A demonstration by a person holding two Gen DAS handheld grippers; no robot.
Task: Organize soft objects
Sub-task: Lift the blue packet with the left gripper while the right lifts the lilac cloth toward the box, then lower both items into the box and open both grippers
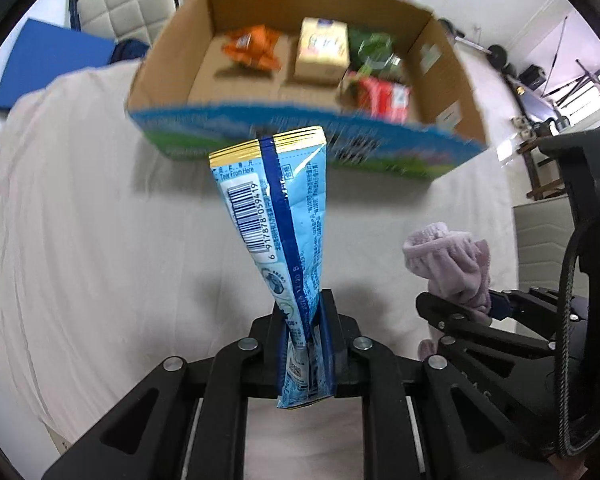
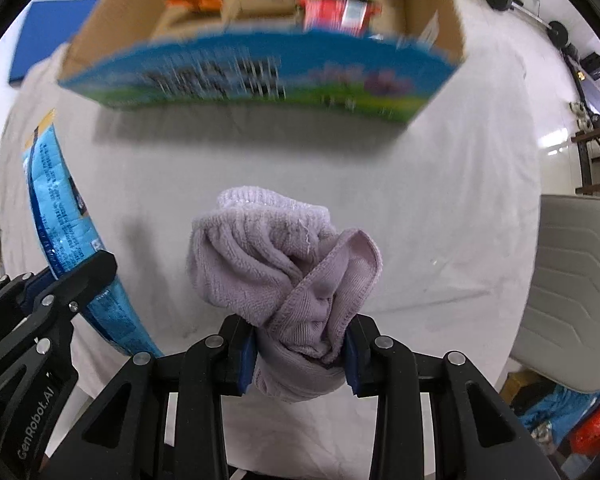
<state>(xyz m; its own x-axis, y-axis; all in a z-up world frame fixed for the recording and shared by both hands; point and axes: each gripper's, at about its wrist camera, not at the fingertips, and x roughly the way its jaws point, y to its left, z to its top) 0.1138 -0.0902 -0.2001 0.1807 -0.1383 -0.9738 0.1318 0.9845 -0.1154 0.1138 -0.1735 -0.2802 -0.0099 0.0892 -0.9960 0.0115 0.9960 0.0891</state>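
We record a white cloth-covered tabletop filling most of both wrist views, its cloth lightly wrinkled. At its far side stands an open cardboard box with a blue and green printed front wall, blurred in both views. Inside the box we see an orange packet at the left, a pale yellow carton in the middle, a green item beside the carton at the right, and a red packet nearer the front wall; none of their print can be read. Nearer to us, clear of the cloth, the left tool points steeply down and is clamped on the lower part of a light blue snack pouch; the pouch fans outward from the pads to a gold-edged sealed end, with a barcode and a dark blue seam strip facing the camera. The right tool points straight down and is closed on a bunched lilac towel, whose folds bulge out beyond the fingertips and whose stitched hem curls across the front. In the left wrist view the towel shows to the right of the pouch, held in the right tool just beside the left one; in the right wrist view the pouch shows at the left edge. Both held things sit in front of the box, not over it.
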